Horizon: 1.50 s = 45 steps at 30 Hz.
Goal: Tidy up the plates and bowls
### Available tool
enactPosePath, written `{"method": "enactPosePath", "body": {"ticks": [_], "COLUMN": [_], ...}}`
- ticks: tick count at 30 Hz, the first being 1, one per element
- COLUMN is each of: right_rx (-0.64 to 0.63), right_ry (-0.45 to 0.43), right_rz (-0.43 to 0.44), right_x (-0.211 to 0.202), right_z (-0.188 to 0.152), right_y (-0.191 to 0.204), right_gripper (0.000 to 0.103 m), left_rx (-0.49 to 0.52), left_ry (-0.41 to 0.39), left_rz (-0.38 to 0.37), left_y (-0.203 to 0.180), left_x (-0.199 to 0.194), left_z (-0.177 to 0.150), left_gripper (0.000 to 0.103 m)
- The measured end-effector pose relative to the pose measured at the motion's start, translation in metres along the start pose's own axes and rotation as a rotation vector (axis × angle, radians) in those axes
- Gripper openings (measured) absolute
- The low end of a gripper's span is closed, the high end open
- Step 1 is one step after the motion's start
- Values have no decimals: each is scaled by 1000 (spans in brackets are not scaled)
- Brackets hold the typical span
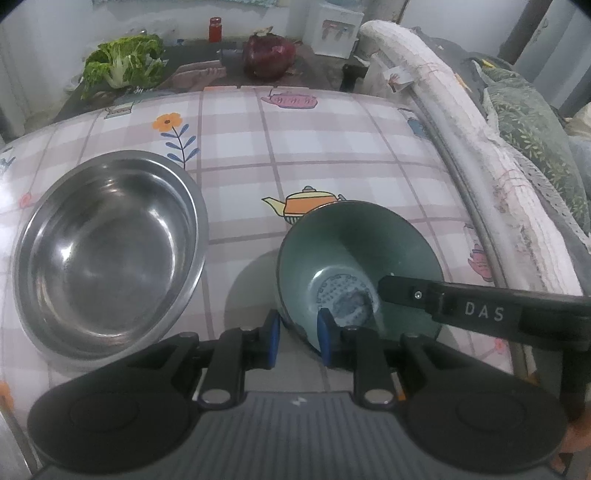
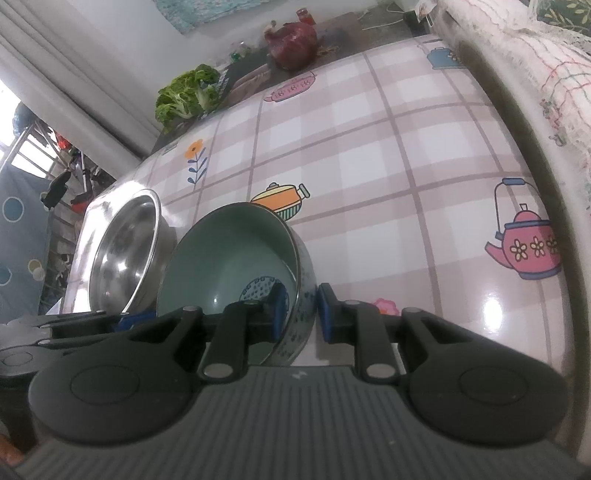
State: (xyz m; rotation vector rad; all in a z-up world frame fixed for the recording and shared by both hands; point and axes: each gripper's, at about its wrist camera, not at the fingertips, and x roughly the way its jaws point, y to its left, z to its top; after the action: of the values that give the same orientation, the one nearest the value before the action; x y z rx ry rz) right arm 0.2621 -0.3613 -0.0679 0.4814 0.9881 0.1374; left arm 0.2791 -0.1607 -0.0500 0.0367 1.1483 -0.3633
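1. The left gripper (image 1: 297, 341) has its two blue pads (image 1: 273, 341) set close together on either side of the near rim of a green bowl (image 1: 343, 240): one pad sits outside the wall, the other inside. Whether the pads actually press on the rim cannot be told from this view.
2. The right gripper (image 2: 301, 314) straddles the right wall of the same green bowl (image 2: 229, 254), with one blue pad (image 2: 279, 312) inside against the wall. The other pad stands outside with a sliver of gap showing, so a firm clamp cannot be confirmed.
3. In the left wrist view, one black finger of the right gripper, lettered "DAS", reaches into the bowl from the right.
4. The green bowl is tilted, its opening tipped up and away from the near edge of the table. It has a speckled pattern at the bottom and sits near the table's near edge, towards the right.
5. A steel bowl (image 1: 110, 251) stands upright just to the left of the green bowl, close to the table's left edge.
6. The table (image 1: 332, 147) wears a pink checked cover printed with teapots and flowers.
7. Beyond the far edge lie a leafy green vegetable (image 1: 122, 64), a dark red cabbage (image 1: 267, 55) and a red jar (image 1: 215, 28).
8. Along the right edge runs a padded rail wrapped in white cloth (image 1: 443, 99).
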Motion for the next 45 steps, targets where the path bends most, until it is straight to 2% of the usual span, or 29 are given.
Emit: {"method": "enactPosePath", "body": {"ticks": [16,28,34,39,45], "right_rx": [-6,-10,-74,-136,-198], "right_ry": [-36,-73,-96,-73,-8], "right_rz": [3,35,62,102,117], "right_x": [-3,-33,-40,-18,35], "right_z": [-5,4,20,31,33], "right_y": [4,18,57,104,153], "right_gripper": [20,20,20,20,20], "left_rx": [12,-1,-69,-140,-225], "left_ry": [-12,-118,-183,-224,-168], "left_rz": [27,25,27,73,107], "left_y": [-9,-11,21,68,127], "left_x": [-3,-47,-75,-91,-70], "left_z": [-4,1,5,7,13], "left_gripper": [24,24,25,25,23]}}
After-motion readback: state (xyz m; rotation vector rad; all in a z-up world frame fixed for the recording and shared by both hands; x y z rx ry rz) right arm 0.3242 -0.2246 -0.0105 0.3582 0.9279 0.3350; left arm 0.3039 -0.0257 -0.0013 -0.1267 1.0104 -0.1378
